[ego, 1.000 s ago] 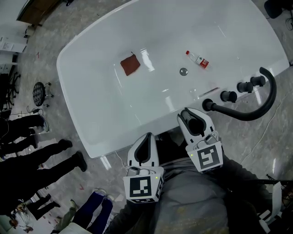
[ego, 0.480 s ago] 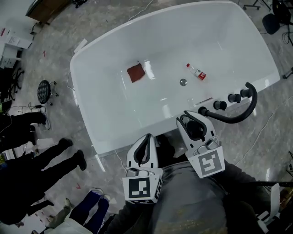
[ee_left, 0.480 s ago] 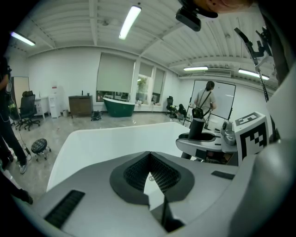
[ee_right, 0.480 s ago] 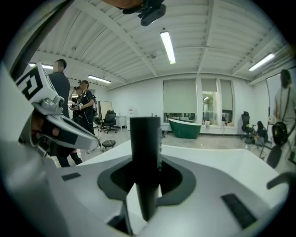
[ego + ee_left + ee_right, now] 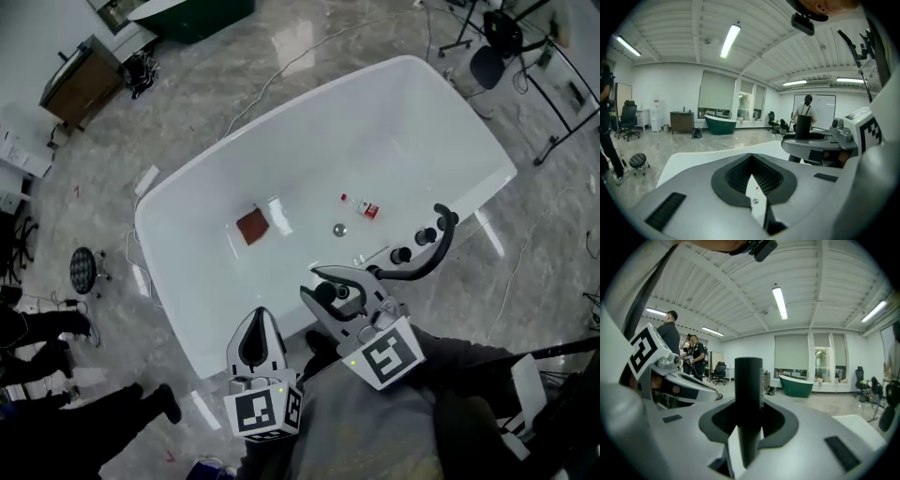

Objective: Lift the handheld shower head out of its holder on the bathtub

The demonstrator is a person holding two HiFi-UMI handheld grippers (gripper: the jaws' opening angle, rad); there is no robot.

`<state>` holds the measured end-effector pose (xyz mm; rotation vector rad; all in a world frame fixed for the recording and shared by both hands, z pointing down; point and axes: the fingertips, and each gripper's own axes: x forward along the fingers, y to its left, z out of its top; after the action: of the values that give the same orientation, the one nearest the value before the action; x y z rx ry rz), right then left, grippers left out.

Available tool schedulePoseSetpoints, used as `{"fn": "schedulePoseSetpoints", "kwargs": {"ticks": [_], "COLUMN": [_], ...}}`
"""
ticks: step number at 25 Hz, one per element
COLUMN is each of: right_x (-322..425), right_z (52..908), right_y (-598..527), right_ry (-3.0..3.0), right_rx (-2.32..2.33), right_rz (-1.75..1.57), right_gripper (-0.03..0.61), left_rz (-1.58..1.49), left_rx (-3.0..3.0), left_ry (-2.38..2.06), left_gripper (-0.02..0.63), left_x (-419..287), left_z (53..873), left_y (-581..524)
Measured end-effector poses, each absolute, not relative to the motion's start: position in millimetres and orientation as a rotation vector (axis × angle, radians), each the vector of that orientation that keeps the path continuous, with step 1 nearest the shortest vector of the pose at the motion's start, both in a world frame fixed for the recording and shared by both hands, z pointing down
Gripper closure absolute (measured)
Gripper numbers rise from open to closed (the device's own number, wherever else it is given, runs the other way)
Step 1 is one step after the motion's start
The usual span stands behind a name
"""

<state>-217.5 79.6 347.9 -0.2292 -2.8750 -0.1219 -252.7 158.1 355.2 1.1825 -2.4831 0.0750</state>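
Note:
The black handheld shower head (image 5: 748, 399) stands upright between the jaws of my right gripper (image 5: 749, 425), which is shut on its handle. In the head view that gripper (image 5: 325, 287) hangs over the near rim of the white bathtub (image 5: 164, 272), and the black hose (image 5: 437, 242) curves from the shower head (image 5: 330, 292) back to the tub's rim by two black tap knobs (image 5: 401, 254). My left gripper (image 5: 259, 325) is beside the right one, nearer me, outside the tub. Its jaws (image 5: 752, 176) are shut with nothing in them.
Inside the tub lie a red-brown cloth (image 5: 251, 226), a small bottle with a red label (image 5: 360, 207) and the drain (image 5: 339, 229). People's legs (image 5: 37, 323) and a round stool (image 5: 82, 270) are on the floor at the left. An office chair (image 5: 487, 56) stands far right.
Both grippers have risen and the tub looks smaller and farther below. The right gripper has carried the shower head up with it, pulling the hose into a tighter, smaller curve.

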Motion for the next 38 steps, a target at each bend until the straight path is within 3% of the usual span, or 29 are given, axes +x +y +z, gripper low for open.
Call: {"fn": "schedulePoseSetpoints", "kwargs": {"ticks": [13,28,38], "right_x": [-224.7,-175.7,-157.9], "right_z": [310.1,331.1,347.6], "right_y": [62.3,32.9,17.9], "right_ry": [-2.963,-2.954,-2.944], "right_rx": [-0.314,-0.343,-0.622], "right_rz": [-0.115,-0.034,-0.065], "right_gripper": [0.466,0.466,0.466], "left_rz": [0.079,0.156,0.175], "left_rx": [1.325,1.288,1.06], "left_ry": [-2.517,-2.475,-2.565], "left_gripper": [0.611,0.611,0.611], "left_x": [-245.8,-194.7,-168.5], "left_z": [325.4,346.3,362.2], "left_y": [113.4,85.2,67.5]}}
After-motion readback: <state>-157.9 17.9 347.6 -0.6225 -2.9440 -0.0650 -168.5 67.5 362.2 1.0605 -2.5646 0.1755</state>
